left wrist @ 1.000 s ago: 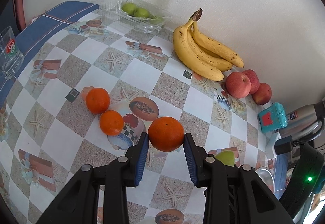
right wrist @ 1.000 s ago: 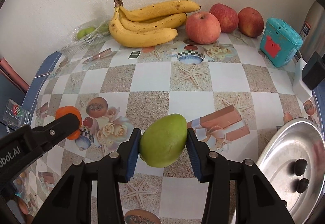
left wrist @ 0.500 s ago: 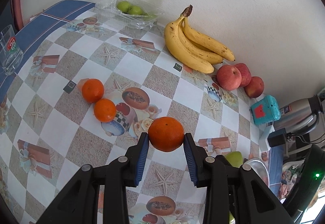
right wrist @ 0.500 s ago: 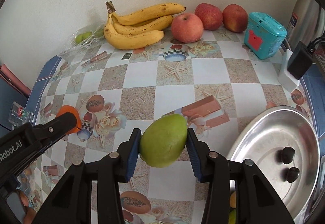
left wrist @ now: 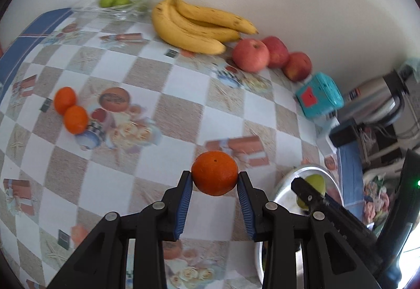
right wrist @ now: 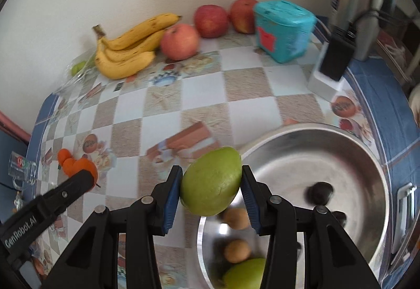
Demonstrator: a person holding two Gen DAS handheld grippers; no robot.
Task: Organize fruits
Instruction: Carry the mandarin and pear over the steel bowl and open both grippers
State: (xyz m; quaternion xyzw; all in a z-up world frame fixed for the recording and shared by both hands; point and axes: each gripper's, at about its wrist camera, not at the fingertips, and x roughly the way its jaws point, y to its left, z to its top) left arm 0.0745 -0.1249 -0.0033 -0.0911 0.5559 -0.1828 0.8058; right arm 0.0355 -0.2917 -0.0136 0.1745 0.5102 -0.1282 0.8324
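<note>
My left gripper is shut on an orange and holds it above the table, left of the steel bowl. My right gripper is shut on a green mango at the left rim of the steel bowl. The bowl holds two brown fruits, another green fruit and dark small fruits. Two oranges lie at the table's left. Bananas and three red apples lie along the wall.
A teal box, a black adapter on a white block and a steel flask stand at the right. A clear tray with green fruits sits at the back left. A glass stands at the left edge.
Both grippers have moved right toward the steel bowl with their fruit. The mango now hangs over the bowl's rim. The two loose oranges stay behind at the left.
</note>
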